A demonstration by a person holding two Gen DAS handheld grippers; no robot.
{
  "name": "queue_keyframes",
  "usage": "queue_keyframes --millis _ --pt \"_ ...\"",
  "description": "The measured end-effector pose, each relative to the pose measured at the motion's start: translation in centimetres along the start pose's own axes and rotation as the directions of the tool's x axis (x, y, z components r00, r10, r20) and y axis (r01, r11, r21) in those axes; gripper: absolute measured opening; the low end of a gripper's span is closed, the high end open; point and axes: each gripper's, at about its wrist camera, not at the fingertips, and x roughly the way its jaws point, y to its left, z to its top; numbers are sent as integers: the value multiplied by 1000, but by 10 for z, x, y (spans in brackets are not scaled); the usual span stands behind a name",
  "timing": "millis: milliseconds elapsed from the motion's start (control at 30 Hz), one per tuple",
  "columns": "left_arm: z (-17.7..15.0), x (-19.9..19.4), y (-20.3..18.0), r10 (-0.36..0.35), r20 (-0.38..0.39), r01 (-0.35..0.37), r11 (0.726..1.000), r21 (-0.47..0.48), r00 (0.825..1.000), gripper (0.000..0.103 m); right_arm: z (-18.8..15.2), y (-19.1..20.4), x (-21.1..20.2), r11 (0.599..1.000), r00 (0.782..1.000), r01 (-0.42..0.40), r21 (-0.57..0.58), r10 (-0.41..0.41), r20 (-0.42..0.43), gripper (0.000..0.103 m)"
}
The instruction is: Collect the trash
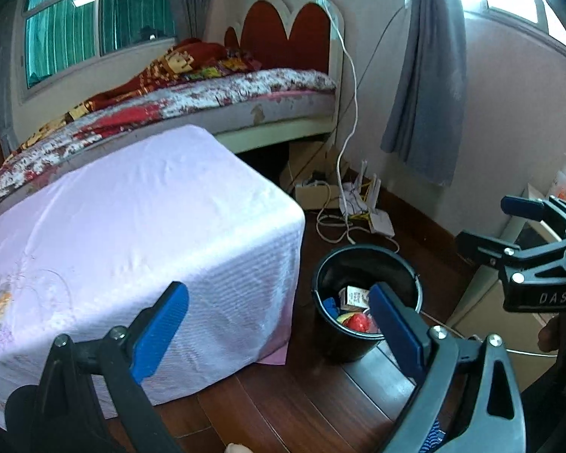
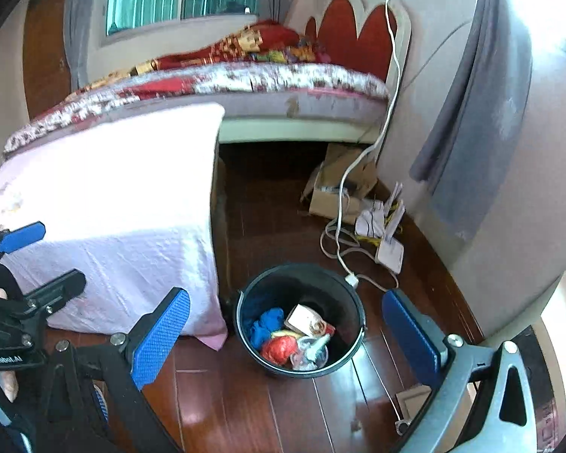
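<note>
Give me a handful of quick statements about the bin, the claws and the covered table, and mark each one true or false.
1. The black bin stands on the wooden floor, beside the table draped in a pale cloth. True.
2. The bin is empty. False: it holds a blue wad, a red crumpled piece, a small carton and some clear wrapping.
3. The right claw is clamped on a piece of trash. False: it is open and holds nothing.
4. The left claw is open too. True.
5. A white cable hangs down the wall to the floor behind the bin. True.
6. Trash lies on top of the cloth. False: none shows there.
</note>
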Motion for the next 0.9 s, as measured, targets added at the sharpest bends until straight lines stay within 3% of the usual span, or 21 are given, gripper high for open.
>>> queue_keyframes --millis 333,900 --pt "-4 -30 3 34 58 -36 999 21 998 98 -9 20 -42 1000 998 -16 -7 16 61 103" --pt "1 -33 -6 29 86 -31 999 27 996 99 -10 4 -49 999 997 -11 42 8 81 103"
